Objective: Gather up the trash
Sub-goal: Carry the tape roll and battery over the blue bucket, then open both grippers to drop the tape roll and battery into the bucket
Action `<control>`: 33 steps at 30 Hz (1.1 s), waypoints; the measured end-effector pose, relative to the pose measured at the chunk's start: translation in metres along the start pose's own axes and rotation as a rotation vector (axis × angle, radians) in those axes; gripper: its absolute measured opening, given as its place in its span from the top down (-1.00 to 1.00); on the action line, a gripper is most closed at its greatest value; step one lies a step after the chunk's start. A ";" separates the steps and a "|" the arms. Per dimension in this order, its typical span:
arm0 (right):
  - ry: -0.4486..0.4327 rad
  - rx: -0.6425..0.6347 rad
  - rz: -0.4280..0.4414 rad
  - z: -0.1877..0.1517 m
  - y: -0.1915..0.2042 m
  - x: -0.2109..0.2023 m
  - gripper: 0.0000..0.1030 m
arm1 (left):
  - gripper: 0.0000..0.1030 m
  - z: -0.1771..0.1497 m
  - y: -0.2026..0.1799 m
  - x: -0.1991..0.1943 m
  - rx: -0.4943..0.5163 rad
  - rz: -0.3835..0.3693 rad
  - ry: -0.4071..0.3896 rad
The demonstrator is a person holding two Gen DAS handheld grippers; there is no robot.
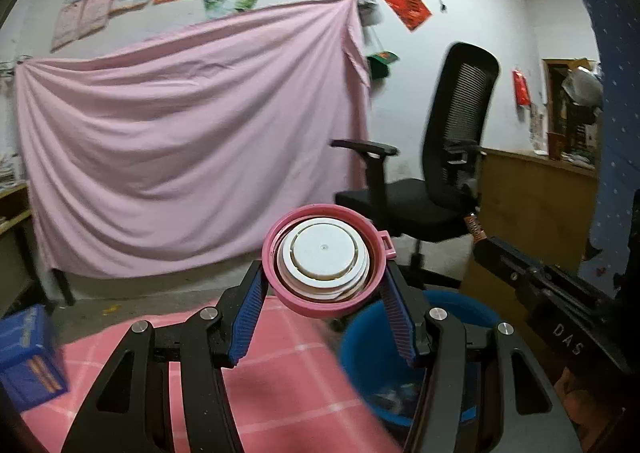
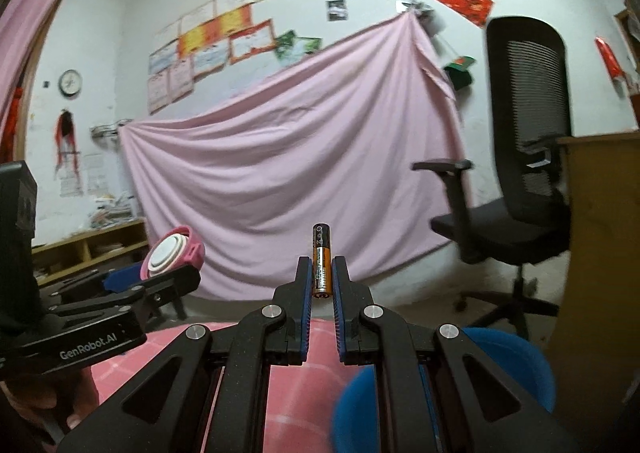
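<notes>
While the left tongs [image 1: 324,293] clamp a pink lid [image 1: 326,259] with a white insert between their blue pads, the right tongs [image 2: 321,277] are closed on a battery [image 2: 321,261] standing upright between the fingertips. Both are held in the air above a pink checked cloth [image 1: 280,393]. Below them, just to the right, sits a blue bin [image 1: 368,353], near a black office chair [image 1: 440,173].
</notes>
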State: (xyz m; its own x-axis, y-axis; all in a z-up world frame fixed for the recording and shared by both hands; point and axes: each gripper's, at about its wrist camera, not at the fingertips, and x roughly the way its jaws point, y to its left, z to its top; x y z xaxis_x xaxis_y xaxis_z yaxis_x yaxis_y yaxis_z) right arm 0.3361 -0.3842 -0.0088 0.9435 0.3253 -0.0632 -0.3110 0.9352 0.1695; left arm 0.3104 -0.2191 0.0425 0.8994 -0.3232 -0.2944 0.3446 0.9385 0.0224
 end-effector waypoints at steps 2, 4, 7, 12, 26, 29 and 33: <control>0.012 0.010 -0.030 -0.003 -0.015 -0.005 0.85 | 0.00 -0.003 -0.014 0.012 0.004 -0.033 0.029; 0.036 0.013 -0.060 -0.008 -0.027 -0.007 0.84 | 0.00 -0.006 -0.028 0.029 0.008 -0.059 0.076; 0.075 0.026 -0.106 -0.017 -0.045 -0.008 0.84 | 0.00 -0.010 -0.042 0.046 0.003 -0.089 0.131; 0.167 0.084 -0.154 -0.035 -0.075 -0.003 0.84 | 0.00 -0.015 -0.056 0.080 -0.019 -0.130 0.254; 0.296 0.183 -0.224 -0.054 -0.106 0.008 0.82 | -0.03 -0.034 -0.051 0.121 -0.111 -0.184 0.466; 0.305 0.190 -0.232 -0.055 -0.108 0.008 0.80 | -0.05 -0.032 -0.048 0.120 -0.128 -0.179 0.476; 0.310 0.187 -0.240 -0.051 -0.105 0.005 0.40 | -0.08 -0.026 -0.043 0.106 -0.107 -0.151 0.407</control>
State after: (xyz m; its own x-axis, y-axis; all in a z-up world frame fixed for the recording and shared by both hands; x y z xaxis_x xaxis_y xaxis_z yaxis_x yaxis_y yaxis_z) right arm 0.3677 -0.4739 -0.0775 0.8988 0.1553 -0.4099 -0.0343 0.9572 0.2875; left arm 0.3840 -0.2902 -0.0143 0.6547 -0.4032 -0.6394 0.4149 0.8987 -0.1418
